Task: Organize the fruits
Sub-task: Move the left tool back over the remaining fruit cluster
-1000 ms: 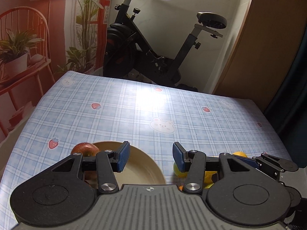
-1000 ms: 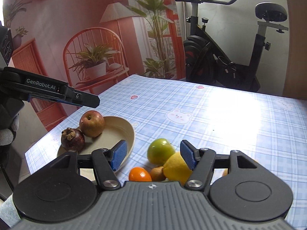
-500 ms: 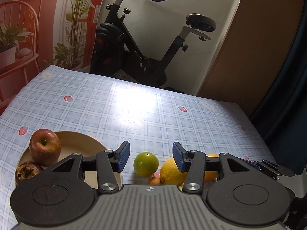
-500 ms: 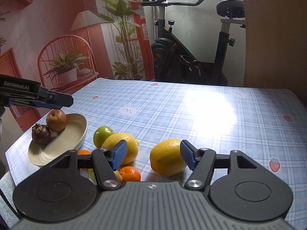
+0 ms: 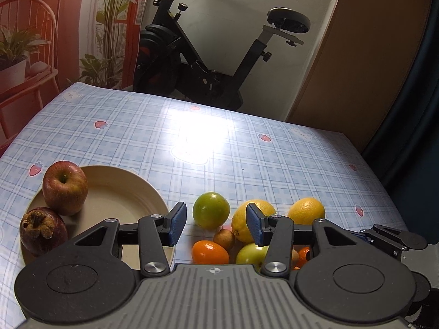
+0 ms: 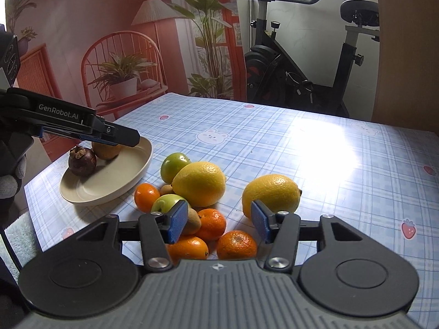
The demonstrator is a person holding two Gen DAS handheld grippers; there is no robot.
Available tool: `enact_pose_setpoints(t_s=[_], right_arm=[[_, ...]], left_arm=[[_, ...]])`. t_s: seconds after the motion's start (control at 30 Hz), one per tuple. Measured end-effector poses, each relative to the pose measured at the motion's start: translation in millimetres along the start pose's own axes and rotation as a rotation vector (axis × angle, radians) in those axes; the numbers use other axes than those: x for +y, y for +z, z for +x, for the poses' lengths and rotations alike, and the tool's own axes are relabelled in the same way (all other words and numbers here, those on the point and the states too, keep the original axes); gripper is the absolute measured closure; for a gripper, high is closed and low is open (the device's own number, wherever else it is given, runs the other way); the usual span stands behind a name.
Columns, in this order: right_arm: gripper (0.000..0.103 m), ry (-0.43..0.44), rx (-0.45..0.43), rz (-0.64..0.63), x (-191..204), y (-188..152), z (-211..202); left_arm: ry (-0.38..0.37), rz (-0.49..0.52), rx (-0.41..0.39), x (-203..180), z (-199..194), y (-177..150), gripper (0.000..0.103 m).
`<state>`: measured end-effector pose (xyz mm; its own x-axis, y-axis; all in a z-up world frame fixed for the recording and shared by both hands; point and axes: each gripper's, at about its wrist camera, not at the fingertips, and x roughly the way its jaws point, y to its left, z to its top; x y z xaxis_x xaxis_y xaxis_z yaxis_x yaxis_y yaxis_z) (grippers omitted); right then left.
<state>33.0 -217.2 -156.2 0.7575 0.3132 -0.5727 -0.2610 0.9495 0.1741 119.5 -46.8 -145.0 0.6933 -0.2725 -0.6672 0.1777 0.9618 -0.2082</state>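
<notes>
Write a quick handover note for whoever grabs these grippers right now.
Left gripper: open, empty, between the plate and the loose fruit.
Right gripper: open, empty, jaws have just been closing, above the tangerines.
Done: apple and mangosteen are on the plate.
Left on the table: two lemons, green fruits, tangerines, small brown fruits.

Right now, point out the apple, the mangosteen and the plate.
apple (image 5: pixel 65 187), left wrist view, middle of its red side.
mangosteen (image 6: pixel 82 160), right wrist view, its dark skin.
plate (image 5: pixel 115 192), left wrist view, bare inner floor.
</notes>
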Motion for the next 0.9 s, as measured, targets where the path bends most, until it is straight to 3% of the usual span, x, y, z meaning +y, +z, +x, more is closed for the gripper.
enact_pose_setpoints(t_s=[0.23, 0.37, 0.9], right_arm=[[0.061, 0.065, 0.020, -0.017, 10.4, 0.8, 8.3], [0.065, 0.076, 0.034, -0.028, 17.0, -0.8, 15.2], [0.066, -0.017, -0.002, 0.011, -8.6, 8.0, 7.4]], left_arm=[[0.014, -0.003, 0.020, 6.5, 1.6, -6.9, 0.056], [0.014, 0.013, 0.029, 5.4, 2.3, -8.6, 0.064], [0.009, 0.010, 0.039, 3.8, 10.9, -0.6, 0.067]])
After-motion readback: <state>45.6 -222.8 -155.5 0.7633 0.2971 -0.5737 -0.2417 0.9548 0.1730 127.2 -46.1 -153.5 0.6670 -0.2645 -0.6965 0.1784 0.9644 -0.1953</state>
